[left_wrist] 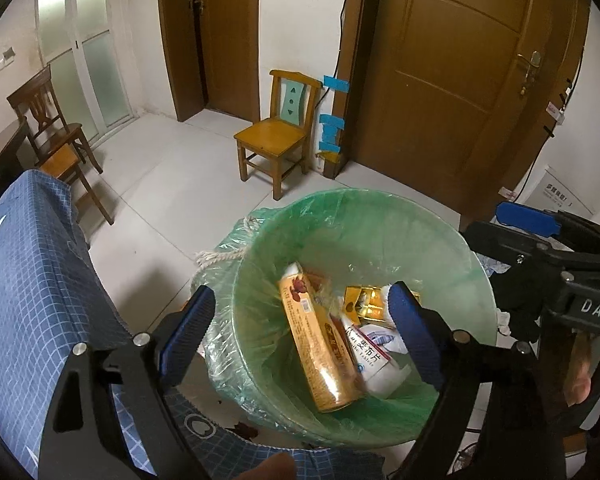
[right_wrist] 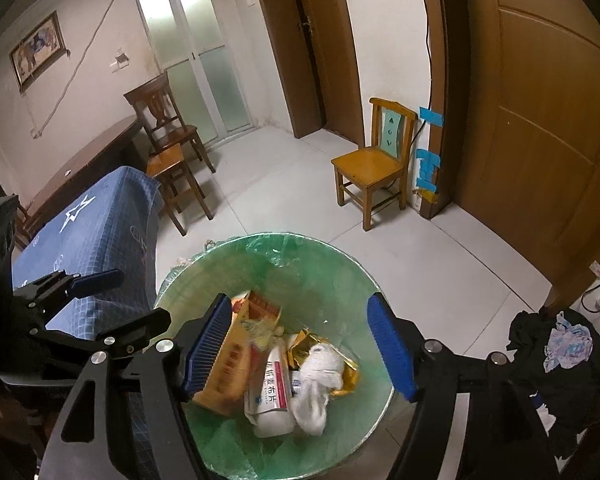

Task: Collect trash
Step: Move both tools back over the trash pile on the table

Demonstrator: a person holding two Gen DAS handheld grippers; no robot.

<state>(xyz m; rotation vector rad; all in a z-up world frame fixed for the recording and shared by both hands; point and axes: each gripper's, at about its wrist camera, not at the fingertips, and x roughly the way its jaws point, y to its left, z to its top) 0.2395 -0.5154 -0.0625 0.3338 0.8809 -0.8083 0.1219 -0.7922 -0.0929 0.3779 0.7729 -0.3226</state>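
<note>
White floor tiles surround a green-lined bin (left_wrist: 420, 220). Both the left gripper (left_wrist: 300, 332) and right gripper (right_wrist: 300, 344) hang above it, jaws apart and empty. Below them, at the bin's bottom, lie an orange box (left_wrist: 320, 340), medicine box (right_wrist: 270, 392) and white tissue (right_wrist: 320, 376).

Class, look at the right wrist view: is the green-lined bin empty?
No. The bin holds an orange box, a white packet, a crumpled white tissue and a gold wrapper.
</note>
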